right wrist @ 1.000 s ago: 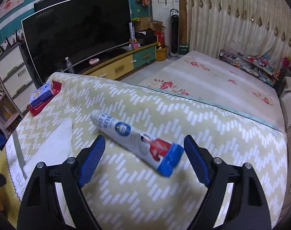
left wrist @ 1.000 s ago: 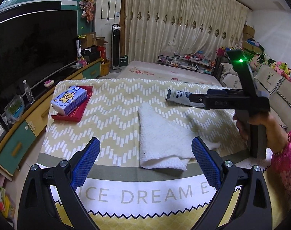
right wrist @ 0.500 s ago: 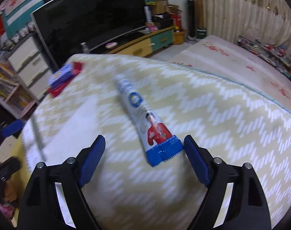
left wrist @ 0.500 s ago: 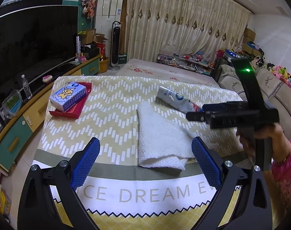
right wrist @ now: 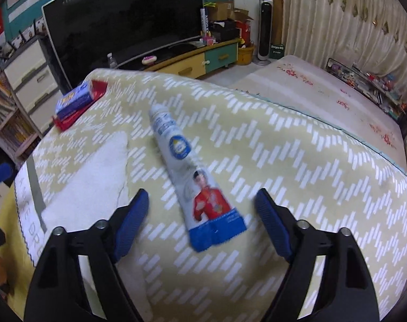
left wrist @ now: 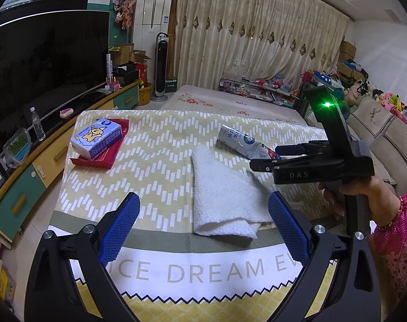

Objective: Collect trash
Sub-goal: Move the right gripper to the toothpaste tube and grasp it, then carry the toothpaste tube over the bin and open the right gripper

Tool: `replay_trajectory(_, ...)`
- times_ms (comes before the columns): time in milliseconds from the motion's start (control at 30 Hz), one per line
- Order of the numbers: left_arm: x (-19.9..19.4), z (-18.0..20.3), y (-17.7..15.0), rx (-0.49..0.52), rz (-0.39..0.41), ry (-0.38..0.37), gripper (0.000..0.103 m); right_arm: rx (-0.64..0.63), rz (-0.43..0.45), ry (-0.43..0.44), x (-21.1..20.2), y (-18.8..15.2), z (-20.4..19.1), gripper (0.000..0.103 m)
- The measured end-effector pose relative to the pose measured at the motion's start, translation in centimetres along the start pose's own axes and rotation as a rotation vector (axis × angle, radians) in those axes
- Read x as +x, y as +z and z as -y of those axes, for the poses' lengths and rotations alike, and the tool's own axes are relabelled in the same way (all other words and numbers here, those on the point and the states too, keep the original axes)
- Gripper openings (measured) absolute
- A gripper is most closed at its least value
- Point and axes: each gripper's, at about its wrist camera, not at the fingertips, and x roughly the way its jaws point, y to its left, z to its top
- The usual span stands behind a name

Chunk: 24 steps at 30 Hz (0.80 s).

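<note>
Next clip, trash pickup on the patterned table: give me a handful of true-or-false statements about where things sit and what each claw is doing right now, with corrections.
1. The white squeezed tube with a blue crimped end lies between the right claw's open fingers, ungripped. True.
2. The blue tissue pack rests on the white folded towel. False: it rests on the red tray.
3. The left claw grips the towel. False: it is open, holding nothing.
4. The tube lies beside the towel on the yellow zigzag tablecloth. True.
</note>
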Motion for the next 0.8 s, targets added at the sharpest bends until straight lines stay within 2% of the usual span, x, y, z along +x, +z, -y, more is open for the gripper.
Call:
replay_trajectory(100, 0.0, 0.2, 0.0, 0.01, -0.002, -0.001, 0.095, -0.02, -0.002, -0.022, -0.5, -0.6, -0.5, 0.059)
replay_trajectory(200, -0.1, 0.4, 0.0, 0.019, 0.001, 0.004, 0.095, -0.004, 0.001, -0.037, -0.9, -1.0, -0.5, 0.039)
replay_trajectory(467, -0.4, 0.6, 0.0, 0.028, 0.013, 0.004, 0.095, 0.058, 0.014, -0.048, -3.4, -3.7, -0.6, 0.036)
replay_trajectory(800, -0.6, 1.3, -0.3, 0.056, 0.021, 0.003, 0.095, 0.229, 0.121, -0.07, -11.2, -8.8, 1.8, 0.036)
